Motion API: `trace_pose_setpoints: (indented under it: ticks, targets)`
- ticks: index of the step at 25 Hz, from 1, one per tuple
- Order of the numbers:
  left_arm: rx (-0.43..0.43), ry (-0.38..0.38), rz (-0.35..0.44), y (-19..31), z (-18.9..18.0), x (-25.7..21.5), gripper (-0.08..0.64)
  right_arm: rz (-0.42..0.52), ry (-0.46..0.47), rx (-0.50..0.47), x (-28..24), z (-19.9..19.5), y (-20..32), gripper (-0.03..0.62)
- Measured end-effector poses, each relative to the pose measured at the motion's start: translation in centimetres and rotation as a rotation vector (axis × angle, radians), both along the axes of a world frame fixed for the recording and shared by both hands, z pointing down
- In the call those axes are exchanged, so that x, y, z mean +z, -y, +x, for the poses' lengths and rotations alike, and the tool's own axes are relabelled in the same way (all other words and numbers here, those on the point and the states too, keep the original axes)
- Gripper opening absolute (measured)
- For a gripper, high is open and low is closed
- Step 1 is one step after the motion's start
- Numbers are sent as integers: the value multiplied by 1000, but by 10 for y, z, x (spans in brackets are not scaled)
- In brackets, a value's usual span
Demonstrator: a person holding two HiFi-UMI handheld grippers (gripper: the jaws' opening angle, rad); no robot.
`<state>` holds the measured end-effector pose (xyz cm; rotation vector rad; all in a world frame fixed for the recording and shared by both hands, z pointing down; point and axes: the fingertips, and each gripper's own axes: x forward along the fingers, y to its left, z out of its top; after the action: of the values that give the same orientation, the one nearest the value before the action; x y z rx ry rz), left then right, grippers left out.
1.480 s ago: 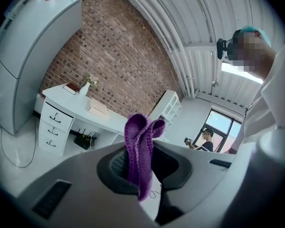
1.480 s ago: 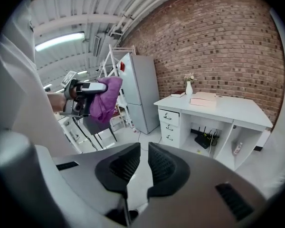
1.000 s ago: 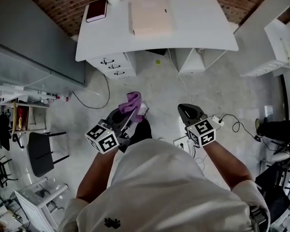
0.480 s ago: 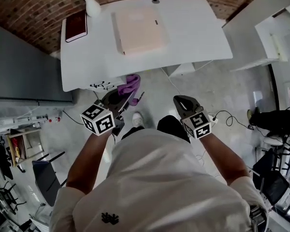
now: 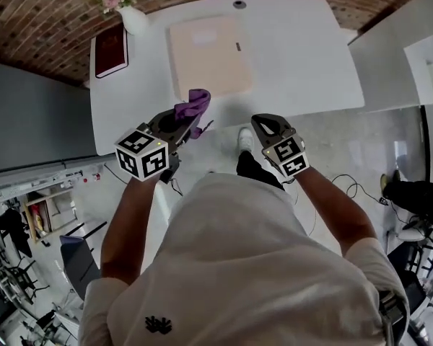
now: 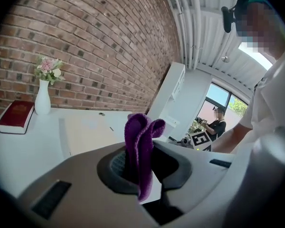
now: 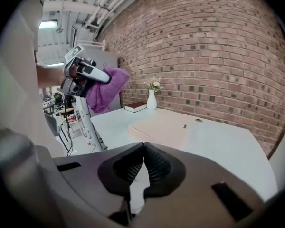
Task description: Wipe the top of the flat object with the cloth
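- The left gripper [image 5: 182, 123] is clamped tight on a purple cloth [image 5: 193, 104]. The fold stands up between the jaws in a soft loop and a tail hangs below them.
- The right gripper [image 5: 265, 126] has its jaws pressed together at the tips with nothing between them. It hangs just off the front edge of the desk [image 5: 303, 56].
- The thing to wipe is a pale beige slab [image 5: 208, 55] lying flat near the middle of the white desk. The cloth is held in the air just short of its near edge, not touching it.
- Risk: only a narrow fold of cloth sticks out past the jaws, so a steep approach would likely put hard plastic on the slab rather than fabric, and it would scrape instead of wipe.
- Risk: the slab looks light and the desk slick (a judgement from the sheen, nothing more). A firm push away from the person could slide it instead of cleaning it, and the free gripper may be needed to steady it.
- Risk: a wide sweep to the far left could reach the dark red book [image 5: 110, 50] or tip the slim white vase [image 5: 133, 20], which is narrow at the base and holds flowers.
- Materials: the cloth is limp, fuzzy and bunched. The slab is matte, smooth, rectangular and thin, with a small dark mark near one edge. The desk top is glossy with rounded corners. The wall behind is rough brick.
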<state>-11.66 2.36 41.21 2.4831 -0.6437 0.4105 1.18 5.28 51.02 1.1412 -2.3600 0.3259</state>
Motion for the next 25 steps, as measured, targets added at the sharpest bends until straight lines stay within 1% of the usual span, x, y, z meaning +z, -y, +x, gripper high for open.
trace_pose_setpoints:
  ticks: [2,4,7,11,14,17,21,25]
  targets:
    - [-2,26,-15,28,21,1,66,10,-7,-45,9,9,36,29]
    - [-13,40,-49,56,43,6,66,19,-13,-85,17,19,72,29]
    - [-57,36,-142,90,72,19,66,12,-16,-140,34,28,110,29]
    - [-118,15,-273,120,108,49,66,11,-32,-232,56,32,140,29]
    - [-157,-14,-374,138,131,78,66,28,-75,-305,73,34,152,29]
    - [-187,-36,-455,150,147,100,66,44,-88,-355,82,32,155,29]
    - [-215,-80,-547,164,164,125,66,62,-83,-388,86,31,156,29]
    - [-264,-143,-657,173,171,148,66,73,-79,-409,86,31,157,29]
